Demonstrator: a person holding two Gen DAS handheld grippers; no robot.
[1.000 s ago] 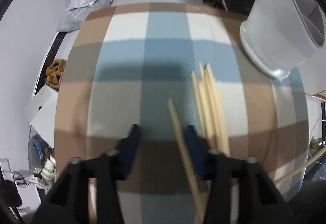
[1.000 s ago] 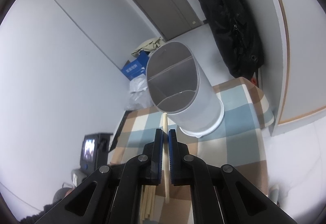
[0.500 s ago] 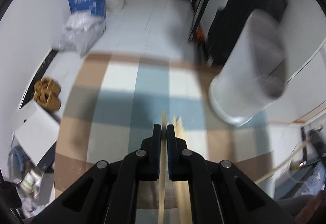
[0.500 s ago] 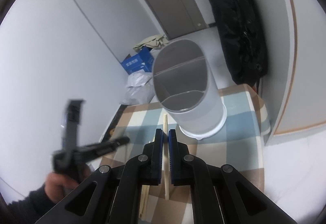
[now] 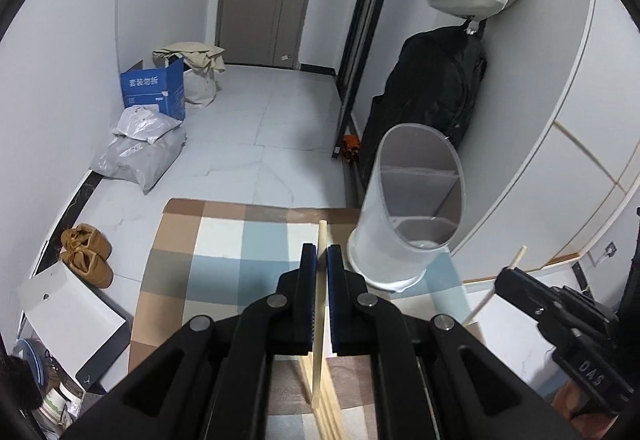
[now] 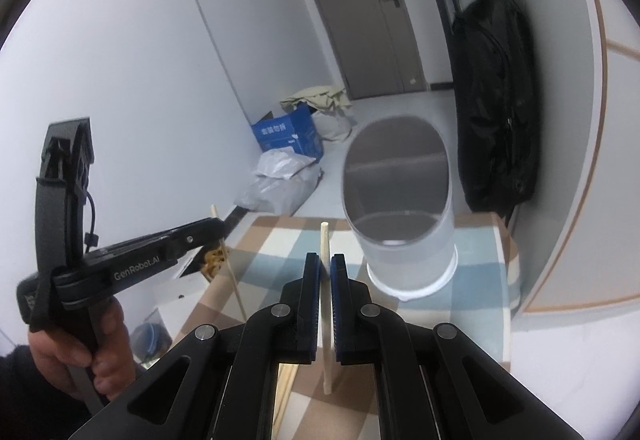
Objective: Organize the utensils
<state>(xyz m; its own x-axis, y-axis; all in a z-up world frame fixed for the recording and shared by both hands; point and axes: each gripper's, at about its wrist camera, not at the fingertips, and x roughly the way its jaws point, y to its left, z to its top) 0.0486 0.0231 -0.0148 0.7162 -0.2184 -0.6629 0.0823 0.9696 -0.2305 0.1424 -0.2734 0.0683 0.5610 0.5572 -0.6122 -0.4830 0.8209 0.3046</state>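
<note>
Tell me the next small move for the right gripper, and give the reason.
Probably carry the right gripper forward and up over the open rim of the white holder. It is shut on a chopstick whose tip sits short of and below that rim, and the holder's compartments look open to receive it.

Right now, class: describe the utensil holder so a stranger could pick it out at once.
Find the checked tablecloth in blue, brown and cream. At its far right corner stands the utensil holder, a tall, translucent white tub. Unlike the thin wooden chopsticks lying nearby, it is upright, with dividers splitting its open top into compartments.
</note>
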